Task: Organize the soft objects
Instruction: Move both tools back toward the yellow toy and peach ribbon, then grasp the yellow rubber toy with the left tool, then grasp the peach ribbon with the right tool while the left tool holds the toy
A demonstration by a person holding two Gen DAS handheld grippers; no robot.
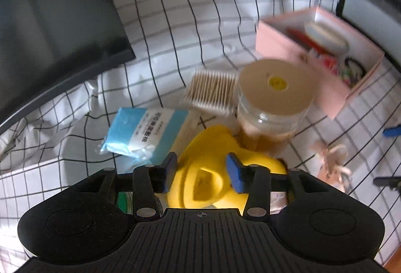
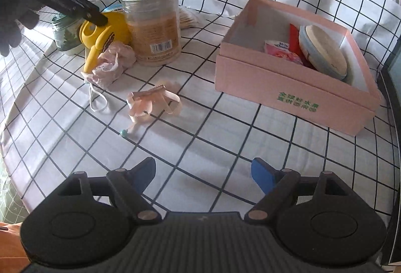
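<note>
My left gripper hangs over a yellow soft toy that lies on the checked cloth. Its blue pads stand on either side of the toy's ring, and I see no squeeze. In the right wrist view a gloved hand holds that gripper, and its black fingers reach the yellow soft toy. My right gripper is open and empty above bare cloth. A pink ribbon piece and a pink lacy bundle lie ahead of it to the left. The pink box stands open at the right with a round puff inside.
A clear jar of cotton pads stands right behind the toy. A cotton swab pack and a blue and white packet lie beside it. A green jar is left of the toy. A dark monitor borders the cloth.
</note>
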